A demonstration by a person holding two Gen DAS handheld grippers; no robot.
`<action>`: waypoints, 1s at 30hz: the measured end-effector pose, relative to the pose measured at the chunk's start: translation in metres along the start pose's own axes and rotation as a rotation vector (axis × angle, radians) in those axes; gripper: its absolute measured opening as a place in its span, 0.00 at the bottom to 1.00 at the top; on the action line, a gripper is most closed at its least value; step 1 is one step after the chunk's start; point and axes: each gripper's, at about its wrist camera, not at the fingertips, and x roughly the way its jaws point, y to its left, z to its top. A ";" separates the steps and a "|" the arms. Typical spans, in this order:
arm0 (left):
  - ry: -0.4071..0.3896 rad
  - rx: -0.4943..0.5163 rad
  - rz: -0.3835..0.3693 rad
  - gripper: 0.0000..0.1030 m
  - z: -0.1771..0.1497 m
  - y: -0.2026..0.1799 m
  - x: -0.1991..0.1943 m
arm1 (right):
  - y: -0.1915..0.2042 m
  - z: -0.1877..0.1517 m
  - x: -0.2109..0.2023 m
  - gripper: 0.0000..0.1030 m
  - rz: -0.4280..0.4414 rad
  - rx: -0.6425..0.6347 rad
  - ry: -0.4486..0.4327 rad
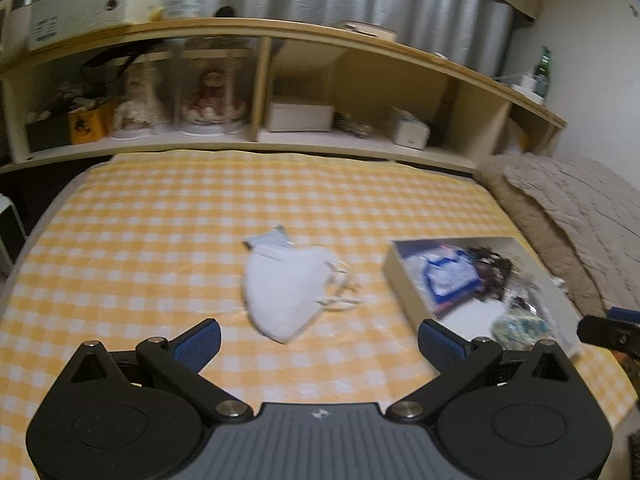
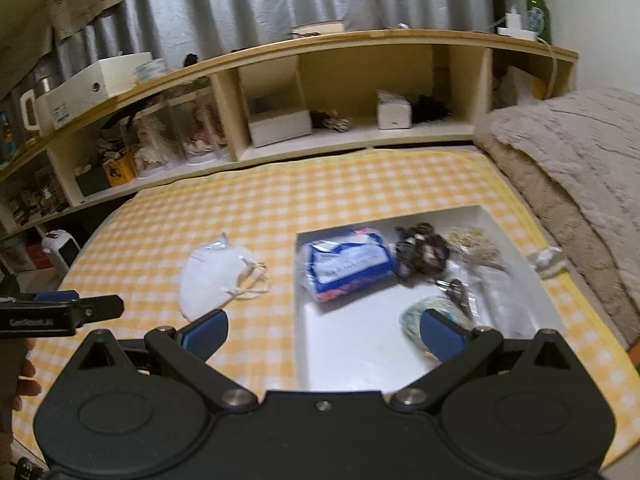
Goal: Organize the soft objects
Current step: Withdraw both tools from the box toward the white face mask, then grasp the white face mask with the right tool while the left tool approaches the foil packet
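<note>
A white face mask [image 1: 286, 290] [image 2: 208, 278] with ear loops lies on the yellow checked cloth [image 1: 140, 248], just ahead of my left gripper [image 1: 319, 340], which stands open and empty. To its right sits a shallow white box [image 1: 404, 280] [image 2: 348, 344] holding a blue tissue pack [image 2: 348, 266], a dark scrunchie [image 2: 422, 254], a pale green bundle [image 2: 418, 320] and clear wrappers. My right gripper [image 2: 323, 332] hovers open over the box's near left part, holding nothing. A small pale item [image 2: 548, 262] rests on the cloth right of the box.
A wooden shelf unit [image 1: 280, 36] with dolls, boxes and clutter runs along the far side. A beige fluffy blanket [image 2: 580, 160] lies to the right. A green bottle [image 2: 536, 8] stands on the shelf top. The other gripper's tip [image 2: 60, 312] shows at the left edge.
</note>
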 end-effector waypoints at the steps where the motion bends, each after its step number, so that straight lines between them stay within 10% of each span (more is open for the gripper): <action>1: -0.002 -0.009 0.011 1.00 0.000 0.005 0.003 | 0.005 0.000 0.004 1.00 0.016 -0.004 -0.006; 15: -0.053 -0.039 0.041 1.00 0.005 0.059 0.025 | 0.058 0.009 0.097 1.00 0.080 -0.074 -0.156; 21: -0.124 0.020 0.042 1.00 0.022 0.063 0.038 | 0.088 0.010 0.163 1.00 0.119 -0.172 -0.094; 30: -0.126 -0.154 0.080 1.00 0.051 0.093 0.107 | 0.135 -0.007 0.244 0.95 0.199 -0.203 -0.038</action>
